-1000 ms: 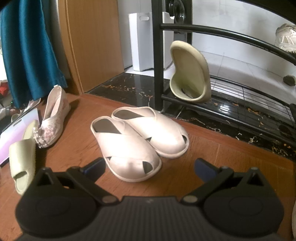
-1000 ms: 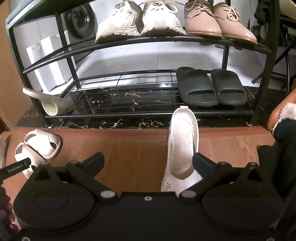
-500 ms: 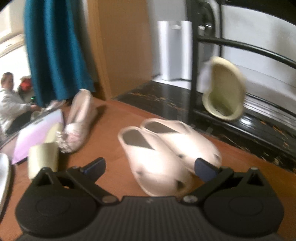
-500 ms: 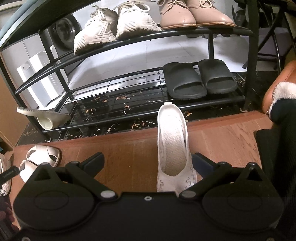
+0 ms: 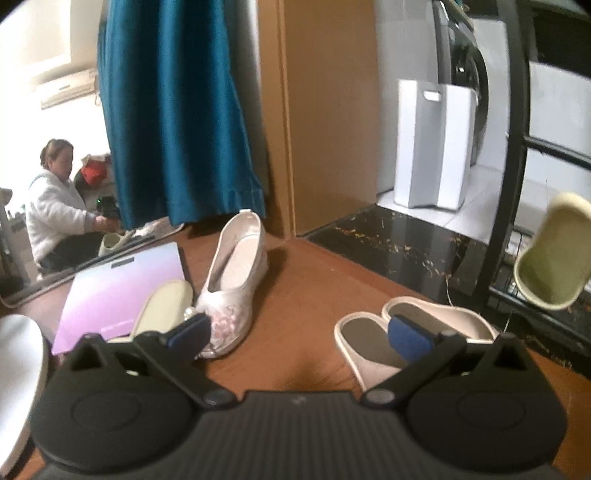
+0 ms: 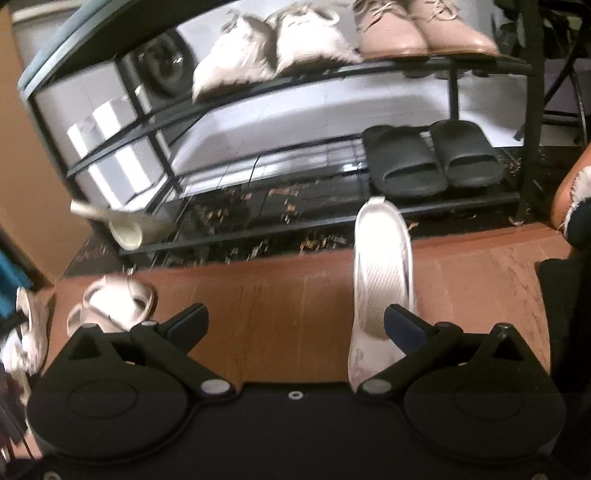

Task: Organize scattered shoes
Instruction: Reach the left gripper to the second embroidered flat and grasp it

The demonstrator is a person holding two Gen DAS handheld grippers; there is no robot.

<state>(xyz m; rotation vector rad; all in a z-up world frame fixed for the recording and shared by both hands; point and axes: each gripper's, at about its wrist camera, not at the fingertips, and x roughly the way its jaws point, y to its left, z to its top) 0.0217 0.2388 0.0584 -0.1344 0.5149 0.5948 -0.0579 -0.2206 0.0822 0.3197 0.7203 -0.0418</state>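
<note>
My left gripper [image 5: 297, 332] is open and empty above the wood floor. A white embroidered flat [image 5: 236, 280] lies just beyond its left finger, with a pale green slipper [image 5: 162, 306] beside it. A pair of cream cross-strap slippers [image 5: 373, 339] lies behind its right finger. A second green slipper [image 5: 550, 258] leans on the black shoe rack. My right gripper [image 6: 295, 325] is open and empty. A matching white flat [image 6: 380, 273] lies by its right finger, heel toward the rack [image 6: 332, 218].
The rack holds black slides [image 6: 432, 158] on the bottom shelf, white sneakers [image 6: 269, 59] and tan lace-ups [image 6: 424, 29] above. A purple folder [image 5: 118, 288], blue curtain [image 5: 177, 118], white bin [image 5: 432, 144] and a seated person [image 5: 55, 206] are at left.
My left gripper has swung left: the cross-strap slippers slid right and the embroidered flat came to centre. My right gripper has shifted slightly; the white flat stays by its right finger.
</note>
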